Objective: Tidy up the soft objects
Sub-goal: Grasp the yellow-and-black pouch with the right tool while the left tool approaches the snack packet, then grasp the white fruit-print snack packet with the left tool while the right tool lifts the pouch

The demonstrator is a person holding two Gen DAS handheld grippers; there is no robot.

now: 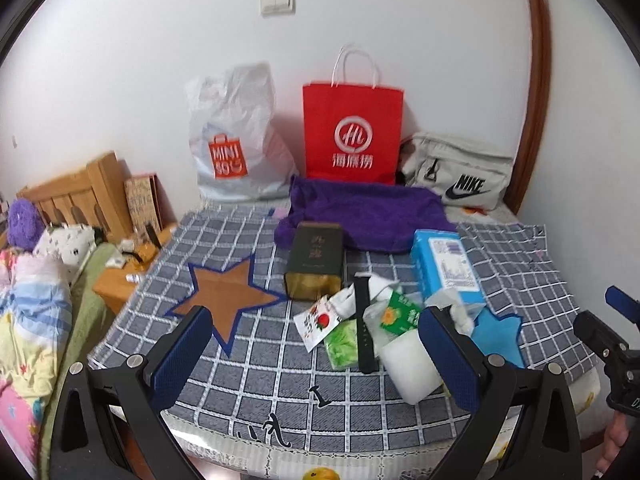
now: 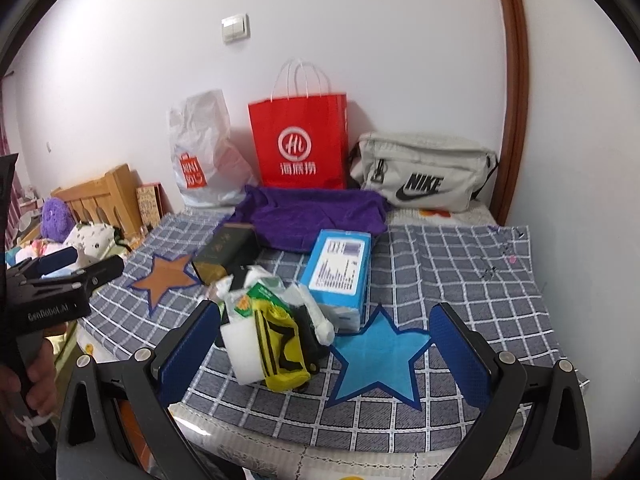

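Surface: a grey checked cloth (image 1: pixel 256 360) covers the bed-like top in front of me, with a brown star patch (image 1: pixel 230 292) to my left and a blue star patch (image 2: pixel 380 352) to my right.
Pile: the soft things lie heaped between the stars — a white foam block (image 1: pixel 408 364), a yellow-and-black sock (image 2: pixel 284 352), small green packets (image 1: pixel 398 312), a black strap (image 1: pixel 365 320).
Beside it: a blue tissue pack (image 2: pixel 340 272) touches the heap; a dark green box (image 1: pixel 314 260) lies just behind.
Towel: a purple towel (image 1: pixel 368 212) is spread near the wall.
Wall line: a white Miniso bag (image 1: pixel 236 140), a red paper bag (image 1: pixel 352 132) and a grey Nike bag (image 2: pixel 424 172) stand in a row under a light switch (image 1: pixel 277 0).
Room: white walls, a wooden headboard (image 1: pixel 76 196) and bedding at far left.
Left gripper (image 1: pixel 312 360): I hold it spread wide, empty, above the cloth.
Right gripper (image 2: pixel 324 356): also wide apart — nothing between the pads.
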